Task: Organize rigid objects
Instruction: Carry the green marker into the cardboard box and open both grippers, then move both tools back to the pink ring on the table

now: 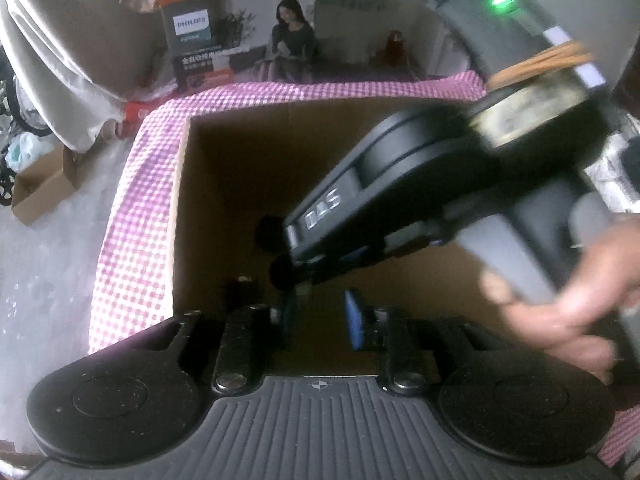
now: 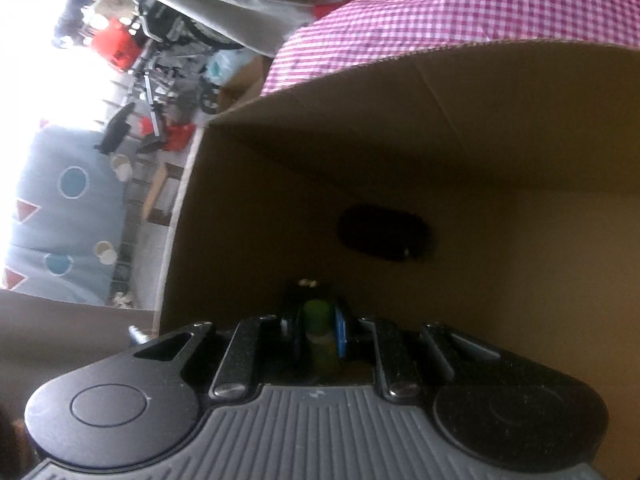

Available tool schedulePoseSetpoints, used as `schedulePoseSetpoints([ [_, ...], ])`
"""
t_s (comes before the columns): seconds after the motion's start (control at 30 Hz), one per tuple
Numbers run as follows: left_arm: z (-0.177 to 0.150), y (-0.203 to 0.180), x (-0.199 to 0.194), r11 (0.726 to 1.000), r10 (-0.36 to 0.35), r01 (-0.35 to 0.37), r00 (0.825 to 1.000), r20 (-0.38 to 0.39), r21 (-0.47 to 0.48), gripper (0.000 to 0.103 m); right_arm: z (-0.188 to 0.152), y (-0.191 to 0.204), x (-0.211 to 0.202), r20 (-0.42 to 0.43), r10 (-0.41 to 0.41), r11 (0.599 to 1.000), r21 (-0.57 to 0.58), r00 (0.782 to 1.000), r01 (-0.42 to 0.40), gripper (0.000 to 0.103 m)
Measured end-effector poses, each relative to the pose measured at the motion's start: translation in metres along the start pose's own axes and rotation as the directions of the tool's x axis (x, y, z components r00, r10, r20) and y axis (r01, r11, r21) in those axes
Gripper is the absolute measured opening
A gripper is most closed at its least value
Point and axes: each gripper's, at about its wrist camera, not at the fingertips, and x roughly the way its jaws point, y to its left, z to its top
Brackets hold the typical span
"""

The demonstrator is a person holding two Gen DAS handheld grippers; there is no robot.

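Observation:
An open cardboard box (image 1: pixel 188 208) stands on a pink checked cloth (image 1: pixel 132 208). In the left wrist view my left gripper (image 1: pixel 320 316) is open and empty above the box's near edge. My right gripper reaches into the box from the right, and its body (image 1: pixel 380 196) crosses the view. In the right wrist view my right gripper (image 2: pixel 316 328) is shut on a green cylindrical object (image 2: pixel 318 332) inside the box (image 2: pixel 440 112). A dark oval object (image 2: pixel 384 236) lies on the box floor ahead.
A Philips carton (image 1: pixel 236 32) stands behind the table. A grey curtain (image 1: pixel 60 48) hangs at the left, with a small open carton (image 1: pixel 40 192) on the floor. The right wrist view shows a blue patterned mat (image 2: pixel 60 220) and clutter.

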Motion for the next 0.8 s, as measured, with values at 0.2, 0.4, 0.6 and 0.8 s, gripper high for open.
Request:
schedulePoseSetpoints([
  [0.2, -0.001, 0.000, -0.020, 1.000, 0.026, -0.025, 0.998, 0.066, -0.017, 0.045, -0.001, 0.002, -0.002, 0.030, 0.016, 1.000, 0.005, 0.999, -0.016, 0.023],
  [0.4, -0.009, 0.006, -0.055, 0.997, -0.008, 0.019, 0.990, 0.140, -0.081, 0.059, -0.015, 0.004, -0.038, 0.101, 0.018, 1.000, -0.011, 0.995, -0.017, 0.027],
  [0.6, -0.026, 0.000, -0.092, 0.992, -0.055, 0.077, 0.974, 0.218, -0.097, 0.070, -0.063, 0.012, -0.105, 0.248, 0.045, 0.997, -0.075, 0.968, -0.027, 0.051],
  [0.8, -0.054, -0.016, -0.115, 0.986, -0.150, 0.164, 0.958, 0.245, -0.034, 0.089, -0.137, 0.011, -0.170, 0.409, 0.086, 0.991, -0.128, 0.909, -0.036, 0.067],
])
